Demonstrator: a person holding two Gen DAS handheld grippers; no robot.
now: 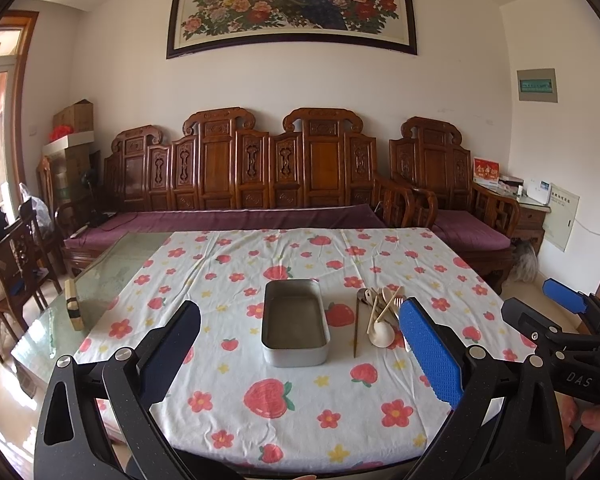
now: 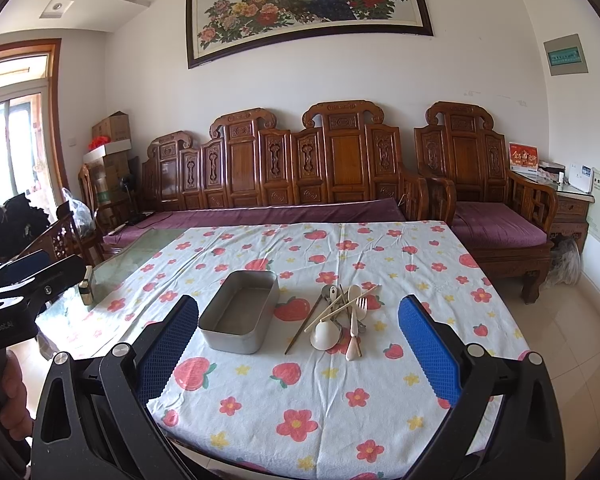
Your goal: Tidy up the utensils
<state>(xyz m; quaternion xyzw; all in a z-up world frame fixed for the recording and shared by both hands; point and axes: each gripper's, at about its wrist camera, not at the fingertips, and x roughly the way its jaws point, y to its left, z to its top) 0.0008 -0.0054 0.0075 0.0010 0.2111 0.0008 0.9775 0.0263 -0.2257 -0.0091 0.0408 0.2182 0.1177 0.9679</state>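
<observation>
An empty rectangular metal tray [image 1: 295, 357] [image 2: 228, 341] stands mid-table on the flowered cloth. To its right lies a heap of utensils [image 1: 381, 312] [image 2: 346, 312]: pale spoons, a fork, light chopsticks, a metal spoon and one dark chopstick [image 1: 356, 330] [image 2: 300, 333]. My left gripper [image 1: 300, 307] hovers open near the table's front edge, short of the tray, holding nothing. My right gripper [image 2: 299, 305] is likewise open and empty, short of the heap. Each gripper shows in the other's view: the right one [image 1: 528, 298] at the right edge, the left one [image 2: 60, 262] at the left edge.
A small wooden block with a black band [image 1: 74, 306] [image 2: 86, 288] stands on the bare glass tabletop [image 1: 112, 268] left of the cloth. A carved wooden sofa [image 1: 240, 168] with purple cushions runs behind the table. Wooden chairs [image 1: 16, 264] stand at the left.
</observation>
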